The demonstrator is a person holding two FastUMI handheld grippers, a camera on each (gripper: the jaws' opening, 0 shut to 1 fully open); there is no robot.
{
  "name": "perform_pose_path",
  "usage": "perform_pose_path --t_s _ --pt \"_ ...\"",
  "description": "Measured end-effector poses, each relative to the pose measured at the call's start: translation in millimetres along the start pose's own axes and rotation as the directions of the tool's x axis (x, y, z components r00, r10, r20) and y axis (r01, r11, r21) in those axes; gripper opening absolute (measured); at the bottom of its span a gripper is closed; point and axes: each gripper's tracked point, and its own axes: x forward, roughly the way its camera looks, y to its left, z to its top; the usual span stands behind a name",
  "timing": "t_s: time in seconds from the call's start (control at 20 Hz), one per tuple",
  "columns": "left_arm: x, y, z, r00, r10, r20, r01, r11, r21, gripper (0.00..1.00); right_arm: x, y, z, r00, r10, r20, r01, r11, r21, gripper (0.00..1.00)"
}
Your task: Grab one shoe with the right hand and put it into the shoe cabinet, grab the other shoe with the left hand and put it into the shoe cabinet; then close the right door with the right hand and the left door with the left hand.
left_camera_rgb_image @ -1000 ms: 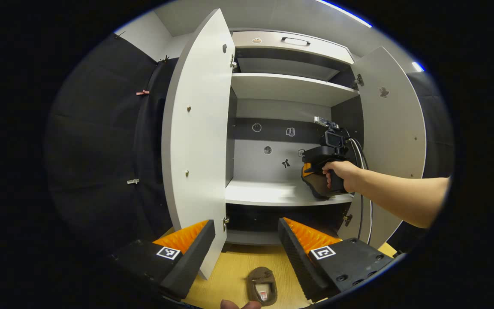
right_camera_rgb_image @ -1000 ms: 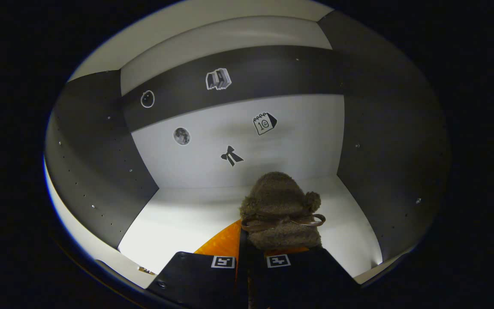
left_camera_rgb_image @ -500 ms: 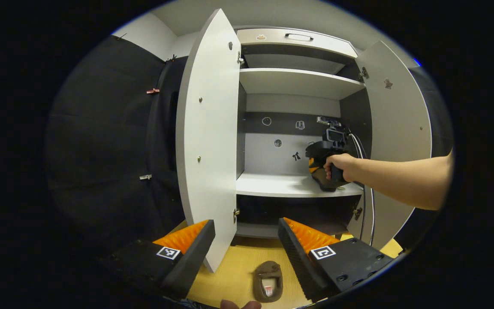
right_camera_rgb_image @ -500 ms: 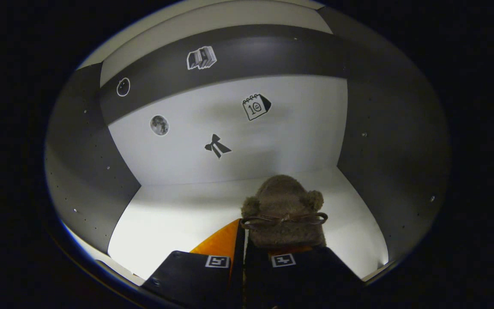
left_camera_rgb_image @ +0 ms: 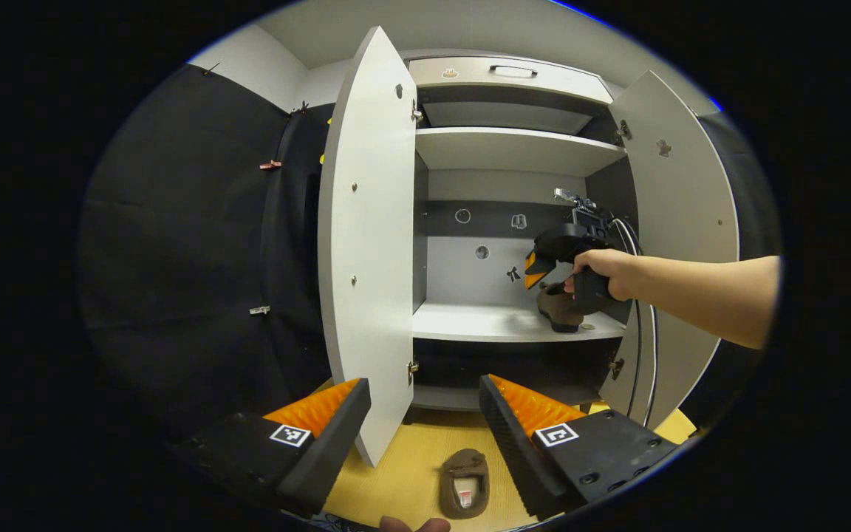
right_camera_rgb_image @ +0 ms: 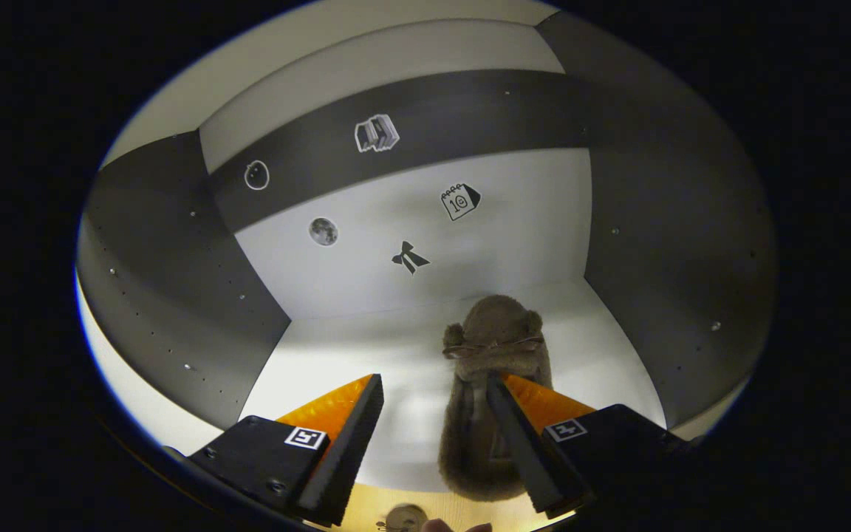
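A fuzzy brown shoe [right_camera_rgb_image: 496, 332] lies on the white middle shelf [right_camera_rgb_image: 337, 355] of the shoe cabinet, toe toward the back wall. My right gripper [right_camera_rgb_image: 436, 384] stands open just above it, the shoe running beside and under the right-hand finger, no longer pinched. In the left gripper view that shoe [left_camera_rgb_image: 557, 310] rests at the shelf's [left_camera_rgb_image: 484, 325] right end, under the right gripper [left_camera_rgb_image: 544, 262] held by a hand. The second brown shoe [left_camera_rgb_image: 464, 484] lies on the wooden floor in front of the cabinet, below my open left gripper [left_camera_rgb_image: 424, 391].
Both cabinet doors stand wide open: the left door [left_camera_rgb_image: 366, 244] juts toward me, the right door [left_camera_rgb_image: 680, 214] swings away behind the forearm [left_camera_rgb_image: 699, 292]. A cable [left_camera_rgb_image: 636, 347] hangs by the right door. An upper shelf [left_camera_rgb_image: 514, 144] and a drawer [left_camera_rgb_image: 507, 72] sit above.
The right gripper has opened and let the shoe go onto the shelf, then pulled back and up a little. The left gripper has barely shifted.
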Motion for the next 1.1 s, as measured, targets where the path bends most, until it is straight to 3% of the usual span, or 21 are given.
perform_pose_path --t_s 0.3,0.65,0.9,1.1 --pt "4 -10 -7 0.999 -0.044 -0.001 0.044 0.999 0.013 0.95 -85 19 23 0.981 0.054 0.188 -0.043 0.997 -0.065 0.98" --pt "25 -18 -74 0.986 -0.108 -0.131 0.109 0.994 -0.005 0.95 -202 28 2 0.904 0.113 0.412 -0.049 0.985 -0.163 0.98" --pt "38 -22 -162 0.946 -0.164 -0.278 0.168 0.986 -0.009 0.95 -278 15 -16 0.843 0.111 0.527 -0.02 0.984 -0.176 0.98" --pt "54 -29 -230 0.899 -0.234 -0.37 0.229 0.972 -0.058 0.93 -313 1 -28 0.818 0.114 0.564 -0.012 0.983 -0.182 1.0"
